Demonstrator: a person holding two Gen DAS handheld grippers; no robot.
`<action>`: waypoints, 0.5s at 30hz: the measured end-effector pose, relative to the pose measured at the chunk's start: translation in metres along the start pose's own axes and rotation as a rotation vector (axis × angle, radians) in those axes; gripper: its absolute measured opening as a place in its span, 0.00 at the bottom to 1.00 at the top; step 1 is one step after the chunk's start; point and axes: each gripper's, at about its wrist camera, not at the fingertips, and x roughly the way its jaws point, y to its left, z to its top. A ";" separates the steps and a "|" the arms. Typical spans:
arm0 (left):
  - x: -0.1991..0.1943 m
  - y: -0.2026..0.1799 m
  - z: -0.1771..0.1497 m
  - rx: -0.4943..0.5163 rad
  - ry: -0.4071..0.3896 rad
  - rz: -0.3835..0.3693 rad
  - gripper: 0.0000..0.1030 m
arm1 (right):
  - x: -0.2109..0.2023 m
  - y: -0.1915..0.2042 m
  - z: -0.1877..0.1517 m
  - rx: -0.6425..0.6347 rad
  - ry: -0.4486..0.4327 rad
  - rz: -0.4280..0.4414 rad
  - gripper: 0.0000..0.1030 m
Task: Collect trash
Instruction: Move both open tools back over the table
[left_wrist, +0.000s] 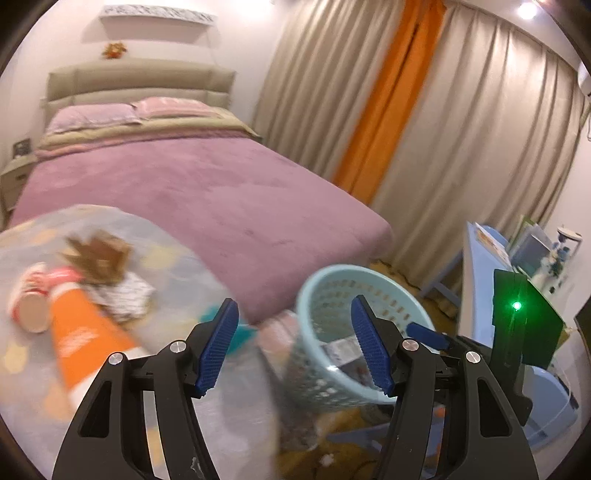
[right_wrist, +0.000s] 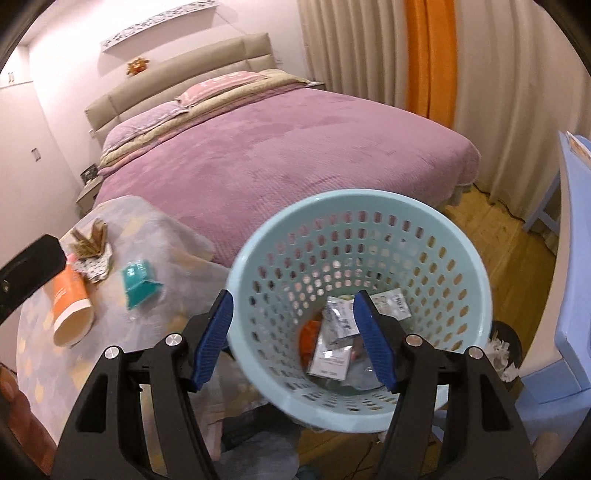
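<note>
A light blue perforated basket (right_wrist: 461, 258) stands at the foot of the bed, with several wrappers (right_wrist: 332, 354) inside; it also shows in the left wrist view (left_wrist: 314, 295). On a cloth-covered table (right_wrist: 155, 236) lie an orange paper cup (right_wrist: 70, 299), a teal wrapper (right_wrist: 140, 280), a brown crumpled paper (right_wrist: 90, 240) and a patterned wrapper (right_wrist: 94, 267). In the left view the orange cup (left_wrist: 85, 332), a red-white cup (left_wrist: 31, 302) and brown paper (left_wrist: 99, 258) show. My left gripper (left_wrist: 295, 347) is open and empty. My right gripper (right_wrist: 295, 339) is open and empty above the basket.
A bed with a purple cover (right_wrist: 277, 147) fills the middle. Curtains (right_wrist: 369, 48) hang behind it. A blue desk (right_wrist: 576, 240) stands at the right, with a wooden floor (right_wrist: 498, 229) below. A nightstand (left_wrist: 14, 177) sits by the bed's head.
</note>
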 end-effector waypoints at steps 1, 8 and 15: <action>-0.007 0.008 0.000 -0.011 -0.011 0.020 0.65 | 0.000 0.006 0.000 -0.011 -0.002 0.006 0.62; -0.048 0.074 -0.006 -0.140 -0.064 0.155 0.73 | 0.004 0.046 -0.005 -0.083 0.005 0.070 0.62; -0.064 0.136 -0.017 -0.257 -0.057 0.236 0.73 | 0.017 0.086 -0.009 -0.150 0.020 0.131 0.62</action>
